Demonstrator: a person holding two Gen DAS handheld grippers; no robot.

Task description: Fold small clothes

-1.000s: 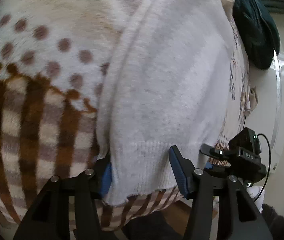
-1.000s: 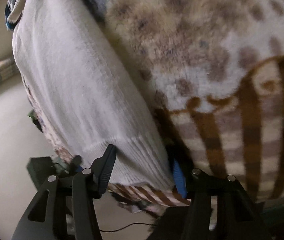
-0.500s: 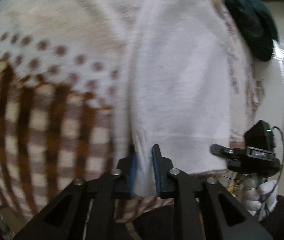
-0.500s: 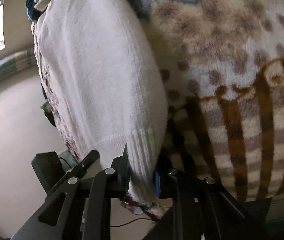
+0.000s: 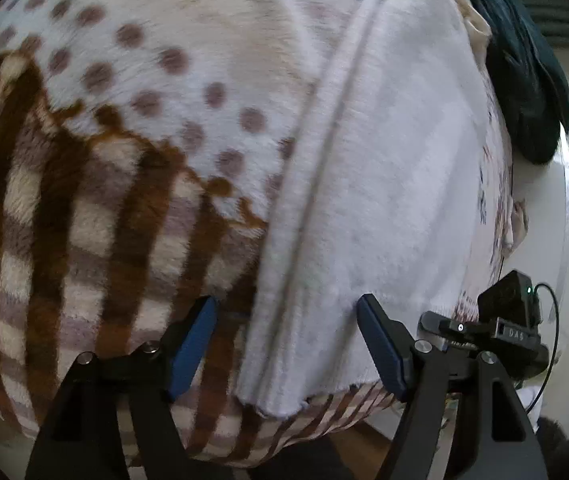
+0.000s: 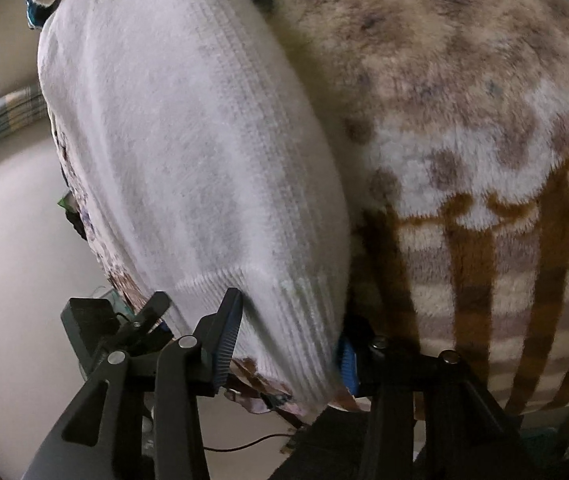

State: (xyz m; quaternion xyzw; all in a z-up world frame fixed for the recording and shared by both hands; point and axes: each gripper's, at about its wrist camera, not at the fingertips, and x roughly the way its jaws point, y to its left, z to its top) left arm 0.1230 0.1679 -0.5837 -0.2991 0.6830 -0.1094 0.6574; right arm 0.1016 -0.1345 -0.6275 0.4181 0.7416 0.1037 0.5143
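Note:
A white knit sweater lies lengthwise on a fleece blanket with brown stripes and dots. Its left side is folded in, a long crease running up it. My left gripper is open, its jaws straddling the folded hem corner without gripping it. In the right wrist view the sweater fills the left half. My right gripper is open, jaws on either side of the ribbed hem's right corner. The right gripper's body shows in the left wrist view, at the sweater's far side.
A dark teal garment lies beyond the sweater near the blanket's far right edge. A floral-patterned cloth lies under the sweater's edge. The blanket edge drops off just below both grippers, with pale floor beyond.
Both grippers were shut on the sweater's hem half a second ago and have opened and let go. The sweater's left side now lies folded over.

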